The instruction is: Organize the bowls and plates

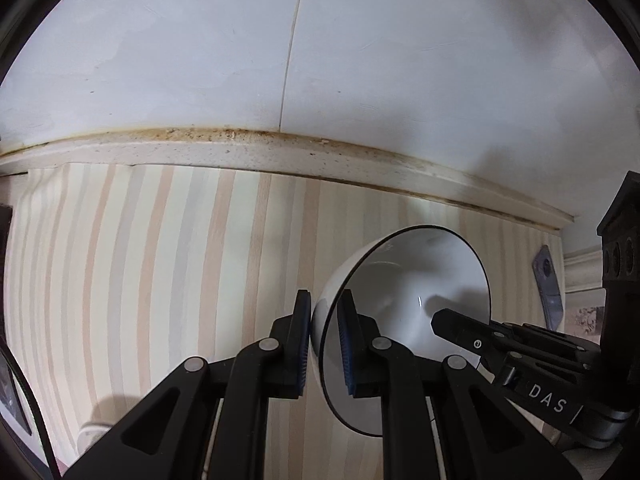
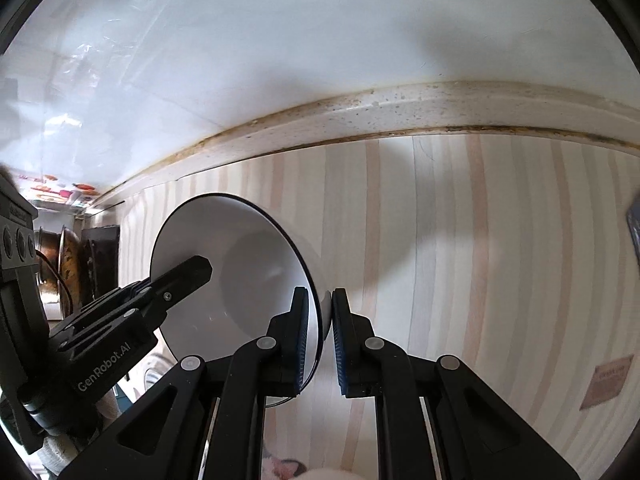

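Blue pads of the left tool [image 1: 324, 344] and of the right tool [image 2: 321, 344] each pinch one wall of the white bowl [image 1: 404, 304], one finger inside the rim and one outside on opposite sides, nearly closed on it. That shared grip seems meant to keep the bowl steady while it hangs tipped on edge above the striped surface [image 1: 160, 260], near the stained ledge [image 1: 240, 152] under the white wall. Where it should go is not in view; the bowl's base is hidden, and dark clutter at the left of the right wrist view is too blurred to name.
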`<state>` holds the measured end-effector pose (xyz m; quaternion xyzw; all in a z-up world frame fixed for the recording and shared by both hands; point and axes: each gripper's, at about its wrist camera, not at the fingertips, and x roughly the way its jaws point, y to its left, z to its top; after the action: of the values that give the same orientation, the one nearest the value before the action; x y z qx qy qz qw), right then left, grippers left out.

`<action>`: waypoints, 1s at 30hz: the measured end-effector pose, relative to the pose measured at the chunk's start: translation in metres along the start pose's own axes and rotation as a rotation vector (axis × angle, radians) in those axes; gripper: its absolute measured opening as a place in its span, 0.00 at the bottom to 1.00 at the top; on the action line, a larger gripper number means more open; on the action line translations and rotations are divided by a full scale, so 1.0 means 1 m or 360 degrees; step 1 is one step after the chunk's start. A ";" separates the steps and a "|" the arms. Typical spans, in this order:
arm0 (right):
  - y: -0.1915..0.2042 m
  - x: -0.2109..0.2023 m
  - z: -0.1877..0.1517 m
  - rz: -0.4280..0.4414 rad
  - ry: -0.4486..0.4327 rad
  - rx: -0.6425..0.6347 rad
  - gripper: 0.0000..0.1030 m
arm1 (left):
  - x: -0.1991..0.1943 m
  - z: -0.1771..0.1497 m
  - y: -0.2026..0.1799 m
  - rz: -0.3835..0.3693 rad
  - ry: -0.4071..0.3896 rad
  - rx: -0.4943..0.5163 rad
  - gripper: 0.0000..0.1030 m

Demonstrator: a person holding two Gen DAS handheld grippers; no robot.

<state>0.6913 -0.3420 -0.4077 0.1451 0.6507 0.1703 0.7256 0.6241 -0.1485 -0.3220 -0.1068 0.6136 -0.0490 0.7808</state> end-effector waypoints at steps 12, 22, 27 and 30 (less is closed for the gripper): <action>0.015 -0.057 -0.088 -0.0031 -0.0023 0.0017 0.13 | -0.051 -0.063 -0.014 -0.0072 0.0018 0.0050 0.11; 0.000 -0.084 -0.183 -0.0054 0.0025 0.0109 0.13 | -0.072 -0.131 -0.034 -0.0132 0.0092 0.0164 0.11; -0.015 -0.078 -0.217 -0.0065 0.0067 0.0157 0.13 | -0.068 -0.160 -0.046 -0.0127 0.0148 0.0237 0.11; -0.025 -0.072 -0.232 -0.0065 0.0092 0.0201 0.13 | -0.061 -0.173 -0.051 -0.0117 0.0187 0.0273 0.11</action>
<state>0.4554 -0.3985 -0.3803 0.1722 0.6838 0.1182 0.6992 0.4450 -0.2037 -0.2915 -0.0590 0.6477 -0.1360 0.7473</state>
